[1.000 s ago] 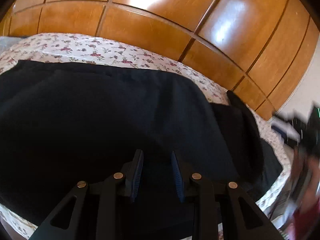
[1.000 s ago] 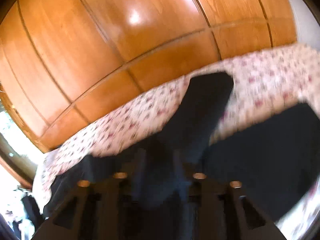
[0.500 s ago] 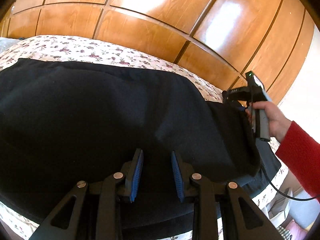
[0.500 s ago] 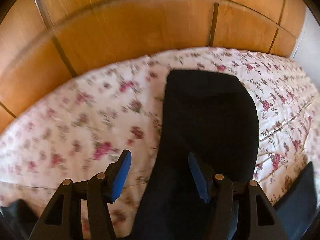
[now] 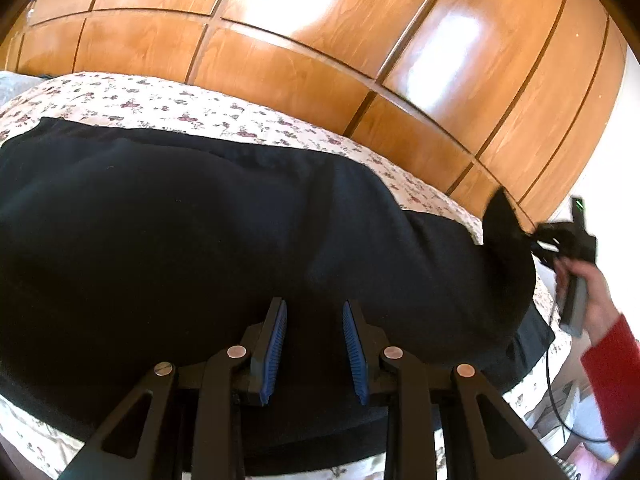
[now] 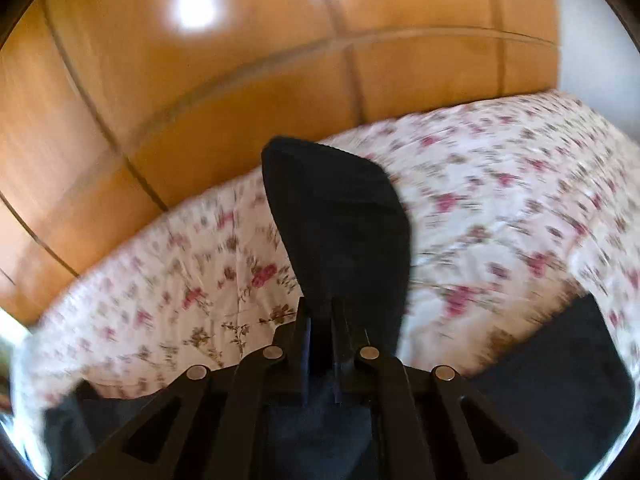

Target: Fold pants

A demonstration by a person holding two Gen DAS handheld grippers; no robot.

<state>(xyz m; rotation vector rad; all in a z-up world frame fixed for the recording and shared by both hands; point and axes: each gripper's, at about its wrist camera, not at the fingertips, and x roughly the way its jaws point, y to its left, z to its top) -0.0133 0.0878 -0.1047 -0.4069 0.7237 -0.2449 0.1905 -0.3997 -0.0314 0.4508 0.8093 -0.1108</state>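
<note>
- Left wrist view: the black pants (image 5: 200, 240) lie spread across the flowered bedspread (image 5: 168, 100), in front of the wooden wardrobe (image 5: 320, 40). The left gripper (image 5: 314, 344) hovers just above the cloth, jaws spread and holding nothing. At the far right the right gripper (image 5: 532, 240) lifts a tip of the fabric off the bed (the person's hand (image 5: 588, 292) works it).
- Right wrist view: the right gripper (image 6: 320, 344) is pinched on a pant end (image 6: 340, 216), which stands up over the bedspread (image 6: 500, 200); the picture is blurred.
- To do this well, I judge: carry the held end low and level toward the waist side, keep the pinch firm, and let the left gripper press the body flat so the fold line stays straight.
</note>
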